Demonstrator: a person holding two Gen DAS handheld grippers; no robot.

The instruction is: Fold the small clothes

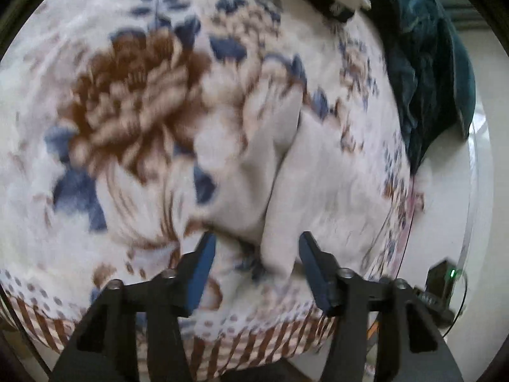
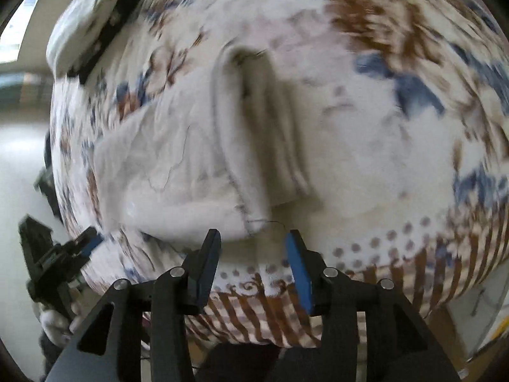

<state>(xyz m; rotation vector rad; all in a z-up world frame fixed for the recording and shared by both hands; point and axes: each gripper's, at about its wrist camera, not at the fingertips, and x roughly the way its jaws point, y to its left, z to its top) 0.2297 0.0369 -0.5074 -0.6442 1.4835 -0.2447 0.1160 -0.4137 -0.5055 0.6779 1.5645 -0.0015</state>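
Two grippers hang over a flowered blanket (image 1: 133, 102) where a small white garment (image 2: 178, 159) lies partly folded near the striped front edge. The left gripper (image 1: 256, 248) has its jaws apart with nothing pinched, the cloth's near corner lying below the gap; the right gripper (image 2: 253, 242) likewise stands parted and empty just in front of the garment's stitched corner. A dark green cloth (image 1: 426, 73) is heaped at the blanket's far side. Both views are smeared by motion. The risk: soft plush underneath may be pinched along with the thin cloth, dragging the fold loose, or loose threads may snag a pad.
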